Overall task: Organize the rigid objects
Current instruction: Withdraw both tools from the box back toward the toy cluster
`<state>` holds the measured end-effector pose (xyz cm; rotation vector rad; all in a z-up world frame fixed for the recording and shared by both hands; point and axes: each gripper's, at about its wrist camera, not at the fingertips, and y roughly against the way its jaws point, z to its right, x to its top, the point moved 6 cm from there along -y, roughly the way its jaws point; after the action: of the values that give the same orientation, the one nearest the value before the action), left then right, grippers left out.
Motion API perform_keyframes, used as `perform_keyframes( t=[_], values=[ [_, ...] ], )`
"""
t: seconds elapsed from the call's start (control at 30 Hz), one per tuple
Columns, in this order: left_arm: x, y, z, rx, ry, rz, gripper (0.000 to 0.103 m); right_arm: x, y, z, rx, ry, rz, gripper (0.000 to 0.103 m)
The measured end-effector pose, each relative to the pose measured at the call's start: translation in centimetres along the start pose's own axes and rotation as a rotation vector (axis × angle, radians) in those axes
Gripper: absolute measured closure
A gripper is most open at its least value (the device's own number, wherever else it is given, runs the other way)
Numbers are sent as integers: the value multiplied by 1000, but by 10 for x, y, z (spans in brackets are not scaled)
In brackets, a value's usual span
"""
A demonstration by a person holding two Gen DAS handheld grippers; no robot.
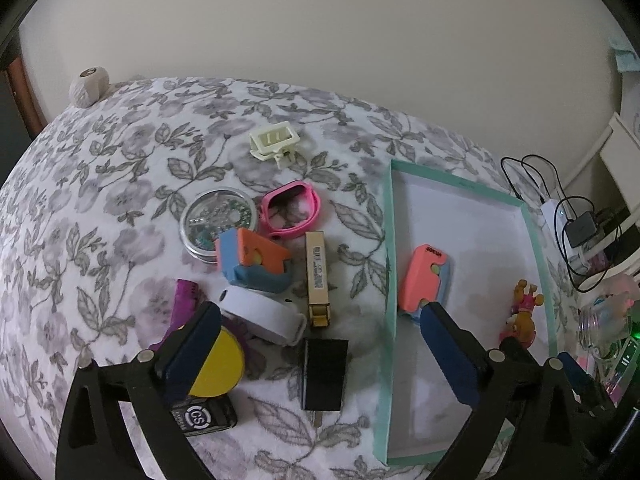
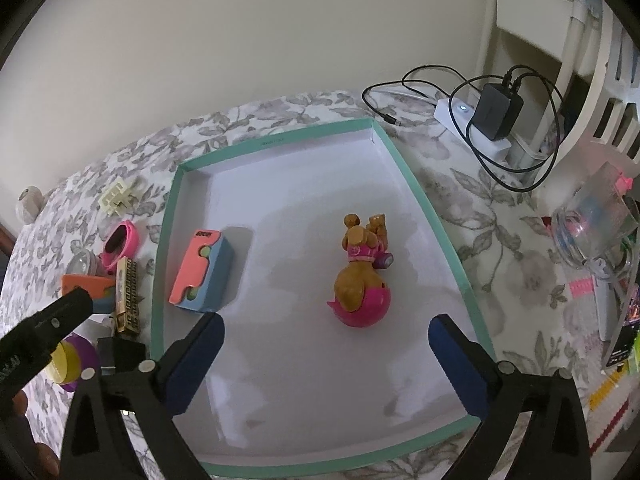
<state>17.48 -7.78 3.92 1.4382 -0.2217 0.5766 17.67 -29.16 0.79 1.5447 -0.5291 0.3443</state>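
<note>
The teal-rimmed tray (image 2: 424,196) lies on the flower-patterned worktop (image 1: 120,184), its long axis running away from both cameras; inside it the toy dog (image 2: 362,276) lies on its back near the middle, its long axis along the tray's, head toward the far end and pink base toward the right claw (image 2: 326,340); the orange and blue box (image 2: 204,270) rests near the tray's left wall, tilted, orange face up. The right claw hangs over the near end of the tray, jaws wide apart with nothing between them; the left claw (image 1: 320,328) is likewise spread wide and empty, one finger over the tray's near part, the other over the clutter. Only the left view shows the pile outside the tray clearly: a second orange and blue box (image 1: 256,260), gold bar (image 1: 318,276), pink frame (image 1: 290,210), round clear case (image 1: 218,220), black block (image 1: 323,374), yellow disc (image 1: 218,364), cream clip (image 1: 276,142); only the right view shows the dog whole and the charger (image 2: 496,110) beyond the tray.
</note>
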Motion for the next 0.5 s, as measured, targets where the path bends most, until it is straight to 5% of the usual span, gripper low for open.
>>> perform_keyframes(
  t=[0.2,0.5],
  values=[
    [2,16,-12,44,-7,-3,3,7,16,-8,69,-19,29,0],
    [21,85,-50,40,47,141,3,17,64,-41,173,15,96,0]
  ],
)
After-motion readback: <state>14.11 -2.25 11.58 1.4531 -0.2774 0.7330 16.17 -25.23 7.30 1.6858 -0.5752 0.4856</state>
